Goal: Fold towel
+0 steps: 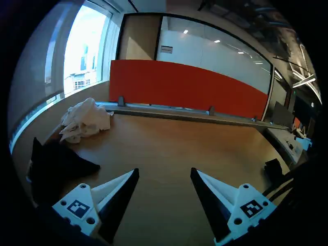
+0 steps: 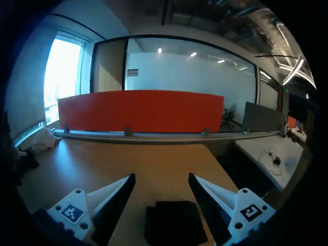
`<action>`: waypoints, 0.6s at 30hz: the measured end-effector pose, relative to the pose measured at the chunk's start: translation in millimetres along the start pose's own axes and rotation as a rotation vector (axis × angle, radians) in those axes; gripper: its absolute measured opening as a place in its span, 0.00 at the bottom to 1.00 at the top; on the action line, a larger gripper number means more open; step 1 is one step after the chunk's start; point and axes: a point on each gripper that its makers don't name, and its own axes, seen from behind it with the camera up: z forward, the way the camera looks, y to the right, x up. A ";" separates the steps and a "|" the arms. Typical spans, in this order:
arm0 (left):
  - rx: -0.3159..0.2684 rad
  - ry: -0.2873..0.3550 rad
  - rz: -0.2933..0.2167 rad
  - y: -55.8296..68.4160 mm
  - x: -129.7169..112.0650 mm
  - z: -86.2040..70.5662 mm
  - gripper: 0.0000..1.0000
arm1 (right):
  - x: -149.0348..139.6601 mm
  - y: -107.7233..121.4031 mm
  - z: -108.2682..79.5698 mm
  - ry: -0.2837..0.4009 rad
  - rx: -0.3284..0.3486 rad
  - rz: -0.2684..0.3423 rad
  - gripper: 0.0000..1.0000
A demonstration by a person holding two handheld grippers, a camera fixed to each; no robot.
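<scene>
Both pairs of fingers spread, nothing held. My right gripper (image 2: 161, 180) hangs over a folded black towel (image 2: 176, 221) at the bench's (image 2: 156, 164) near edge; looks finished, parked clear. My left gripper (image 1: 164, 176) faces the far left corner, with a crumpled white towel (image 1: 84, 120) there and a loose black cloth (image 1: 57, 168) nearer, likely queued.

A wooden table (image 1: 172, 143) fills the lower half of the left gripper view. A crumpled white cloth (image 1: 84, 119) lies on it at the upper left, and a loose dark cloth (image 1: 57, 170) lies below that at the left edge. In the right gripper view, a folded dark towel (image 2: 174, 221) lies flat at bottom centre.
</scene>
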 end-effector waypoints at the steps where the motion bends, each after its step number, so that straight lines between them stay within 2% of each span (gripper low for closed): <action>1: 0.000 0.008 0.000 0.2 1.9 0.1 0.93 | 4.5 -3.5 0.7 0.012 0.003 0.004 1.00; 12: 0.006 0.085 0.011 2.4 21.6 2.1 0.93 | 47.7 -57.3 7.7 0.144 0.059 0.014 1.00; 18: 0.020 0.134 0.010 -0.6 33.2 2.5 0.93 | 56.5 -82.8 11.7 0.173 0.067 0.031 1.00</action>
